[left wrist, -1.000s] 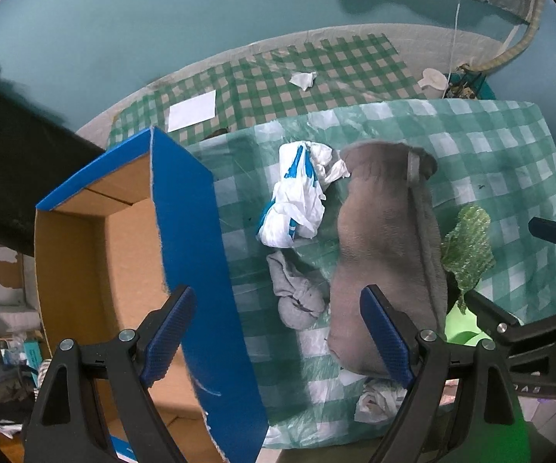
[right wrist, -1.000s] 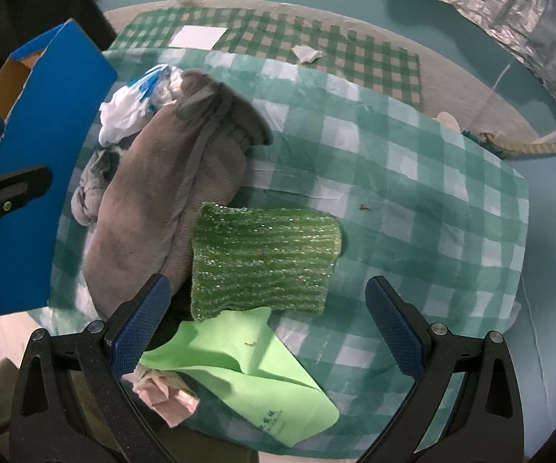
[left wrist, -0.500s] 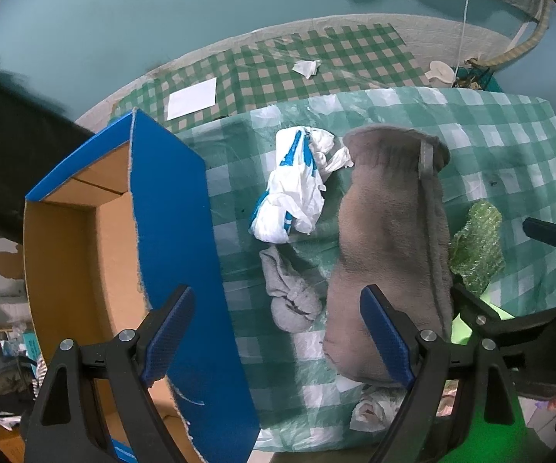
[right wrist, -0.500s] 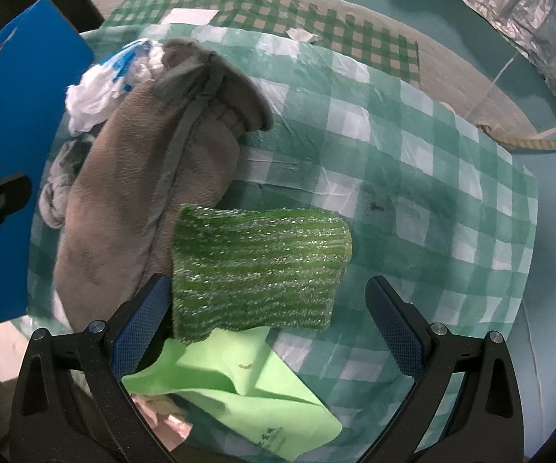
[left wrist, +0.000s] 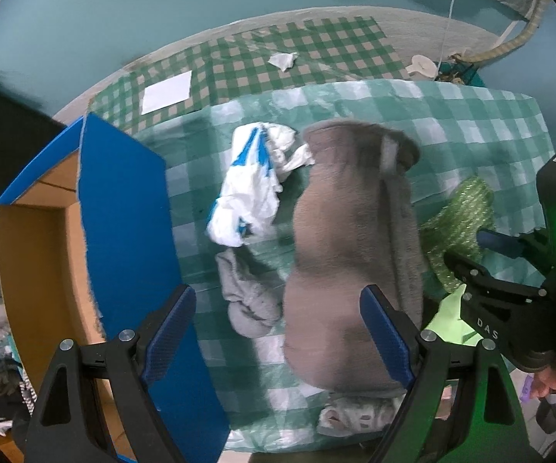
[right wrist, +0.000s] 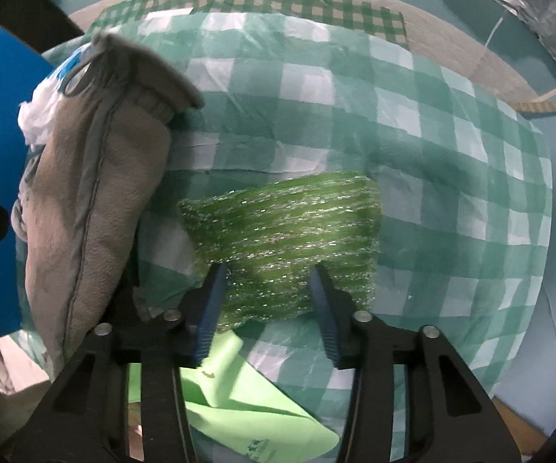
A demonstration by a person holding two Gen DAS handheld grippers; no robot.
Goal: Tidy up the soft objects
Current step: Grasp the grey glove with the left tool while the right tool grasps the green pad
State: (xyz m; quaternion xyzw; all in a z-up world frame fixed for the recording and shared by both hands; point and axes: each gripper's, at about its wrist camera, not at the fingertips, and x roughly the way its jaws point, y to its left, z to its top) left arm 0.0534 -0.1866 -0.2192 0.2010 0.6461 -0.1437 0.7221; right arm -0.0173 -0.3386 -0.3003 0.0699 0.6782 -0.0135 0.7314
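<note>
— Since the earlier frame the right gripper (right wrist: 266, 289) had dropped toward the table and drawn its jaws in — wide apart before, they now pinched the near edge of the green sparkly scrubber (right wrist: 285, 227).

— And where did that scrubber lie?

— Just to the right of the grey fleece mitten (right wrist: 96, 193), on the green checked tablecloth (right wrist: 413, 123), its near edge bunched between the blue pads (right wrist: 210, 301). A pale green cloth (right wrist: 239, 413) lay just below it, under the gripper.

— The left one?

— The left gripper (left wrist: 278, 332) hung over the near end of the mitten (left wrist: 347, 250), jaws spread wide, gripping nothing. Left of the mitten sat a white and blue plastic bag (left wrist: 250, 189), with a small grey sock (left wrist: 247, 297) just below it. Further left stood the blue cardboard box (left wrist: 123, 231), its top open. A crumpled white scrap (left wrist: 351, 416) poked out from under the mitten's near end. Motion blur softened the mitten in both views.
</note>
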